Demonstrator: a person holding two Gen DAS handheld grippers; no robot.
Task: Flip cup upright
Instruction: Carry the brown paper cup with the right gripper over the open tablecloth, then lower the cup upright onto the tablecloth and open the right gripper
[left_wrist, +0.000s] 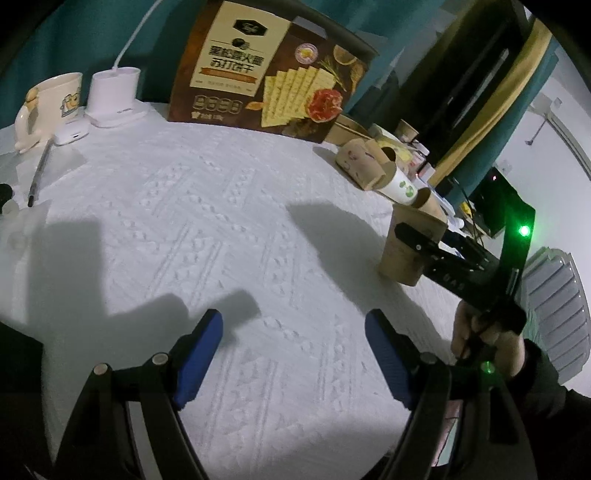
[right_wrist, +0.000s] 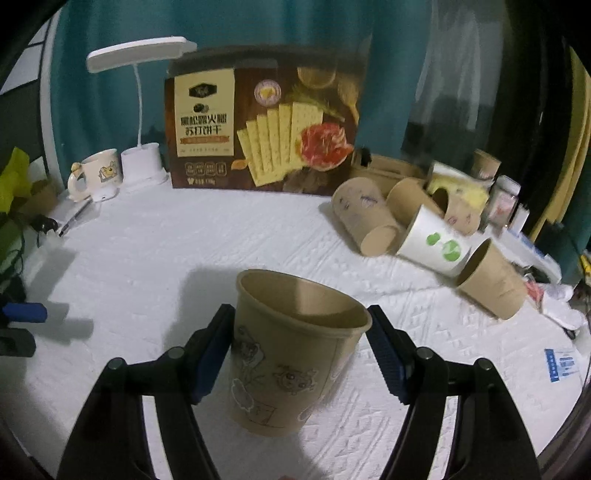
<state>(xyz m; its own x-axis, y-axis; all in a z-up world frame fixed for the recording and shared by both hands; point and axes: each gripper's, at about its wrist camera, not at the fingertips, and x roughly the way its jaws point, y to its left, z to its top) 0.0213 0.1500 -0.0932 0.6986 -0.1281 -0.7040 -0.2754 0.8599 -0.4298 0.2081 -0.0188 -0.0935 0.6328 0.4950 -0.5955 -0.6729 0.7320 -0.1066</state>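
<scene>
Cup (right_wrist: 295, 350) sits between the blue pads of the right gripper (right_wrist: 301, 349), mouth up and its long axis close to vertical, leaning a little toward the left pad. The left pad (right_wrist: 212, 354) presses on the cup's wall; the right pad looks to touch just under the rim, so the jaws read as closed on the cup. Its inside shows bare brown paper with nothing in it. In the left wrist view the same cup (left_wrist: 410, 247) stands on or just above the white cloth near the table's right edge (left_wrist: 424, 295), with the black finger across its side. The right hand is plainly the nearer one. The left gripper (left_wrist: 293, 354) hovers over the near middle of the table with its jaws apart and nothing between them.

At the far right corner lies a heap of other paper cups (right_wrist: 365, 218) on their sides, a white one with green spots (right_wrist: 436, 243) among them; their open mouths show no contents. Judging from this, the flip is nearly done and what remains is to set the cup flat and let go.
</scene>
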